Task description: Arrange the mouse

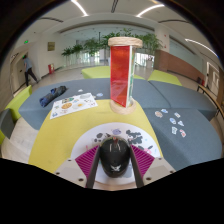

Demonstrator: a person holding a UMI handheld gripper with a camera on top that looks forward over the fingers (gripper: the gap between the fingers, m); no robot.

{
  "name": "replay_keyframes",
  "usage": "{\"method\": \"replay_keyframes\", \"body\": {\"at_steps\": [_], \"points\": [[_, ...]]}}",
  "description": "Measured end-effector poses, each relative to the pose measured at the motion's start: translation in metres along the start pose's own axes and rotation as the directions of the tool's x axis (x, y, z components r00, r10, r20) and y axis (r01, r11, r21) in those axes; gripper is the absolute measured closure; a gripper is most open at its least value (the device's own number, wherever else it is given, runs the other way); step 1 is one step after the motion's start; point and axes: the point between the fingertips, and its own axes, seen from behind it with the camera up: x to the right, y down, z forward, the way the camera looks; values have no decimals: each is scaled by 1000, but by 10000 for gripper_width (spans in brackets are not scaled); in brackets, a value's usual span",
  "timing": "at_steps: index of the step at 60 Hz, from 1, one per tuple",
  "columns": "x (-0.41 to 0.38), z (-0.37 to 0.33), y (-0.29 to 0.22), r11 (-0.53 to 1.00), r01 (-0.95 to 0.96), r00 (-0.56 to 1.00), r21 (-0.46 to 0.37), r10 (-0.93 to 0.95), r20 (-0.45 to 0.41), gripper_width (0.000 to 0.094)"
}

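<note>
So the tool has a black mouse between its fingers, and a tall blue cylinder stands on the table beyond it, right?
Not quite. The gripper view shows the tall cylinder is red-orange, not blue. The rest holds: the black mouse sits between the fingers of the tool, and the cylinder stands on the table beyond it.

mouse [115, 152]: black plastic, glossy top | gripper [116, 163] pads [88, 160]: magenta, matt, ribbed | table [150, 95]: smooth matt grey/yellow panels | cylinder [120, 72]: red, glossy

A black computer mouse [115, 155] lies between the fingers [88, 160] on the grey and yellow worktop [60, 140]. Beyond it stands a tall red cylinder [121, 73]; left of that lie a printed sheet [73, 104] and a dark blue object [52, 96].
</note>
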Motion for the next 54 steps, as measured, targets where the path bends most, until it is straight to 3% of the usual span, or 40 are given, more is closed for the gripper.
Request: {"method": "replay_keyframes", "body": {"at_steps": [3,5,11,26,33,45,54], "points": [[4,-7,-1,1000,-15,1000,-2,15,-2,232],[4,-15,-6,1000,-22,1000,22,22,9,53],[14,-54,-22,996,-18,1000,89,18,-1,108],[25,-170,1,985,7,1000,173,-7,-2,100],[28,-205,30,988,34,999,152,-34,2,97],[40,-232,37,976,113,994,185,-109,-33,96],[36,-237,47,982,87,996,166,-90,12,105]]}}
